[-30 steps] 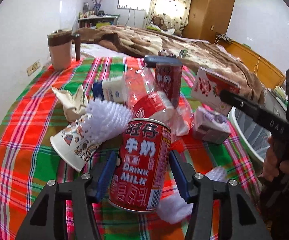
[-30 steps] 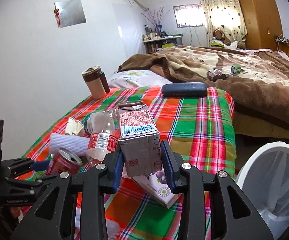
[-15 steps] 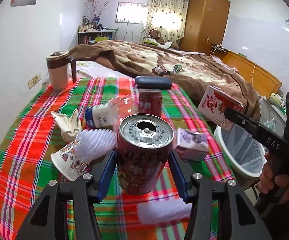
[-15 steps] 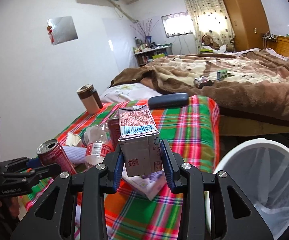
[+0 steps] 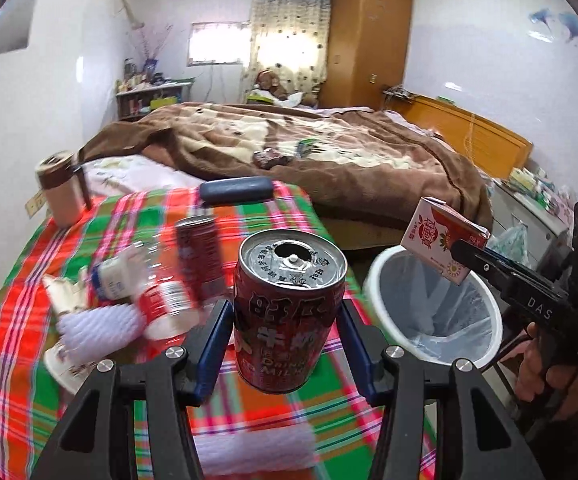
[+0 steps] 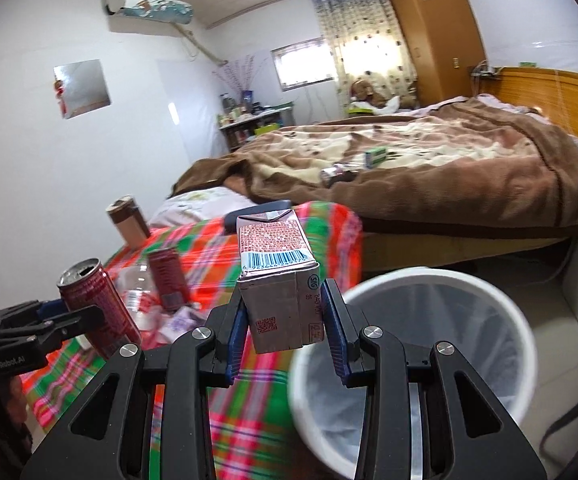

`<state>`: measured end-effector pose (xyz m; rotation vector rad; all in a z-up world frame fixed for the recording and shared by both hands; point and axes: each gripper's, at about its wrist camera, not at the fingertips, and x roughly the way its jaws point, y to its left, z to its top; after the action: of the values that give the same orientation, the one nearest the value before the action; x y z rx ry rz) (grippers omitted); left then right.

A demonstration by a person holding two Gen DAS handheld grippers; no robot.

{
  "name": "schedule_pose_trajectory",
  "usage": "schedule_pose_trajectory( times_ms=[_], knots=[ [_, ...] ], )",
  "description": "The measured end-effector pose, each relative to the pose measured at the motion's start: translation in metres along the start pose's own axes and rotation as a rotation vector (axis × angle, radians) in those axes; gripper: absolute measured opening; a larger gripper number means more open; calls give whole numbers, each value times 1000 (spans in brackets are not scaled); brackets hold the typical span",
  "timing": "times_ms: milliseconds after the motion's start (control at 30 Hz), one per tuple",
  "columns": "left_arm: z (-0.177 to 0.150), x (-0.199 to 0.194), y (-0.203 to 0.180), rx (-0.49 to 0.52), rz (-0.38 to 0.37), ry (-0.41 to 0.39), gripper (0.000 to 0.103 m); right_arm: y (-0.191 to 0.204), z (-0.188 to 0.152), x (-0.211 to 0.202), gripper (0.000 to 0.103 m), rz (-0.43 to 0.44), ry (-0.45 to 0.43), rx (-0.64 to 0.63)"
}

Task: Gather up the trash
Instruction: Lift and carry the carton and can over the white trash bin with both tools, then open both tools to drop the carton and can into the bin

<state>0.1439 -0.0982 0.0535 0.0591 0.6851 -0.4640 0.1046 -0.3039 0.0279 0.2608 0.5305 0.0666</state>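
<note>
**Carrying two pieces of trash off the table toward the bin**

Swinging away from the plaid table (image 5: 29, 300), we now have both loads in the air. A second ago the red milk can (image 5: 289, 312) sat low among the litter; now it rides upright, lifted clear of the cloth, clamped between the blue pads of our left gripper (image 5: 287, 344). Our right gripper (image 6: 285, 320) is closed on the juice carton (image 6: 279, 280), which has travelled from over the tablecloth to the edge of the white bin (image 6: 509, 320); seen from the left wrist, the carton hangs just above the bin's rim. We judge the pick-up finished and the drop next, carton first, can after. Farther back, a second red can (image 5: 199, 252), a crushed bottle (image 5: 161, 296), a paper cup (image 5: 65, 364) and a white foam sleeve (image 5: 101, 324) remain on the table, so more trips lie ahead.
</note>
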Motion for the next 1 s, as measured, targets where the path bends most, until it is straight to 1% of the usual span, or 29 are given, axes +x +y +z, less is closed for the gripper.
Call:
schedule_pose_trajectory(
  times_ms=[33, 133, 200, 300, 400, 467, 533, 600, 833, 900, 1000],
  knots=[
    [1, 3, -7, 4, -15, 4, 54, -5, -1, -1, 37, -15, -1, 2],
    [4, 13, -32, 37, -26, 5, 54, -17, -3, -5, 37, -48, 1, 13],
    [6, 20, -49, 53, -62, 14, 54, -26, -5, -8, 37, -69, 5, 21],
    [7, 31, -75, 88, -85, 24, 54, -39, -9, -8, 37, -115, 17, 33],
    [9, 43, -93, 97, -144, 44, 54, -55, -13, -8, 37, -139, 35, 47],
    [10, 52, -109, 110, -159, 53, 54, -64, -18, -5, 37, -164, 54, 63],
    [10, 62, -122, 115, -190, 68, 54, -73, -21, -3, 37, -180, 74, 75],
    [9, 73, -132, 119, -209, 86, 54, -81, -25, 0, 37, -201, 92, 84],
    [2, 104, -158, 139, -234, 148, 54, -101, -34, 6, 37, -257, 161, 86],
    [-1, 110, -160, 139, -237, 163, 54, -105, -35, 9, 37, -251, 186, 98],
    [-3, 111, -160, 139, -252, 157, 56, -108, -38, 5, 38, -245, 197, 101]
  ],
)
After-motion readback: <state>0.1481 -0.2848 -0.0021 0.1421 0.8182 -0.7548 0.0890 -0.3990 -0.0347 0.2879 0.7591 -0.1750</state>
